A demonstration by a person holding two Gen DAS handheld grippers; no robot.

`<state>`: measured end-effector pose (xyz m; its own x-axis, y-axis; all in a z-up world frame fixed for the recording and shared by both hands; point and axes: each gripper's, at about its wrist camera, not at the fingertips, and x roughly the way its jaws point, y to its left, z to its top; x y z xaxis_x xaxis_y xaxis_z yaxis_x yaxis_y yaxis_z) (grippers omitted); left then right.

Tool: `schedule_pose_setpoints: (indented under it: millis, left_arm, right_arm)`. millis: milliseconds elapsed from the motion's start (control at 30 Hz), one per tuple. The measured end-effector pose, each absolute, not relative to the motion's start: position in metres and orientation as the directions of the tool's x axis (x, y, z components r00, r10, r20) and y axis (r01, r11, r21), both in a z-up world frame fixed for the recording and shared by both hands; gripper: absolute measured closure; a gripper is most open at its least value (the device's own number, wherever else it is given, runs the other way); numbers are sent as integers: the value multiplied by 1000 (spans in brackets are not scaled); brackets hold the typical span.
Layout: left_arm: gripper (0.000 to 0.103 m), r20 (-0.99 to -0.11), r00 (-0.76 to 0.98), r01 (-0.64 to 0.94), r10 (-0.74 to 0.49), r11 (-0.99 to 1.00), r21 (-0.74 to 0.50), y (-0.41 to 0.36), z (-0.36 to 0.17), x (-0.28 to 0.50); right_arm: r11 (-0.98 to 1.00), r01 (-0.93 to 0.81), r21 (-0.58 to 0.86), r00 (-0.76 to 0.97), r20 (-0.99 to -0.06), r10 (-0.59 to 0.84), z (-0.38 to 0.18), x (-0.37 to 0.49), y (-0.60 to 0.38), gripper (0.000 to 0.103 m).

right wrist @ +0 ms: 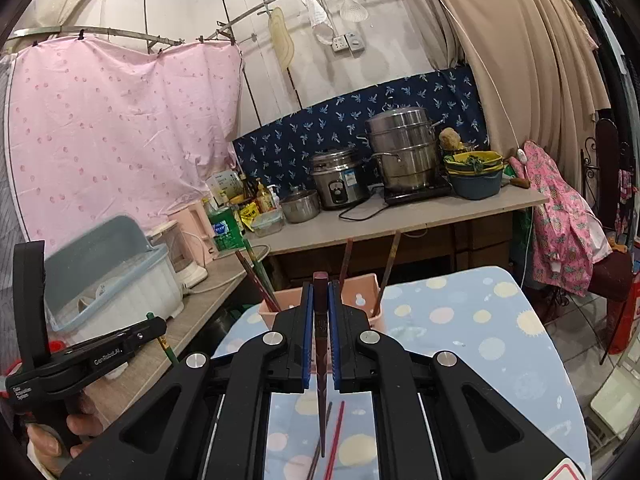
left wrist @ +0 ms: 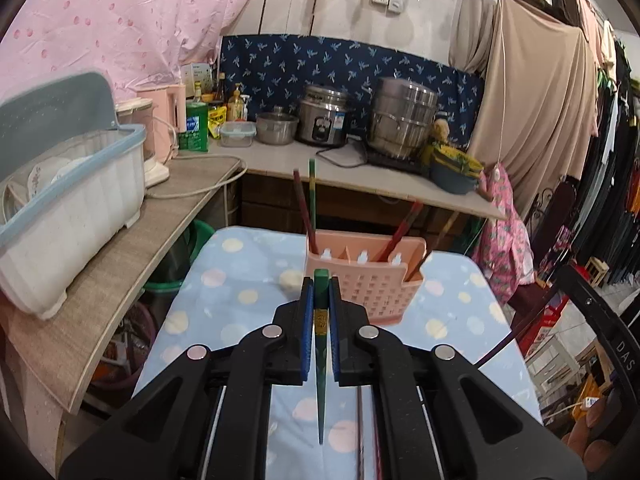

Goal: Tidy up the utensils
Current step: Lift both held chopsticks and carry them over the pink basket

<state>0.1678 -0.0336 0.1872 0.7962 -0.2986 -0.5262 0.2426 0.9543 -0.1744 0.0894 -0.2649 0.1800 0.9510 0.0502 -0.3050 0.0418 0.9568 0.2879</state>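
Gripping one slim, tapered chopstick each, the left gripper (left wrist: pixel 320 316) is clamped tight on a green chopstick (left wrist: pixel 321 364) and the right gripper (right wrist: pixel 320 320) on a dark brown chopstick (right wrist: pixel 320 368), tips hanging down, likely ready to drop in. Ahead, near the table's (left wrist: pixel 240 280) far edge, stands a pink perforated plastic holder (left wrist: pixel 366 280) with chopsticks leaning inside; loose chopsticks (right wrist: pixel 335 436) lie on the dotted cloth at the near edge.

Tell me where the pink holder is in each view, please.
Left wrist: the pink holder stands centre, just beyond the left gripper, on the dotted cloth.
Right wrist: holder centre, mostly hidden behind the right gripper; only its rim shows.
Shared landmark: the steel steamer pot.
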Motion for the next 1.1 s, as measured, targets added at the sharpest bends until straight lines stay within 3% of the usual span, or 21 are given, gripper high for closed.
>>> schedule_pose_setpoints:
  millis: [533,700,1100]
  left_arm:
    - [96,-272,927,207,-259,956,-206,-52,292,248]
    - [96,-294,921,201,-254,960,-197,-62,278,278]
    - [96,-429,867,185,-255,963,-197,-72,211,313]
  right_arm:
    - [943,12,333,989,-141,37,256,194,-286,96]
    - [949,23,314,989,-149,25,251,225,-288,96]
    - [957,57,286,949,-314,37,177,271,-288,96]
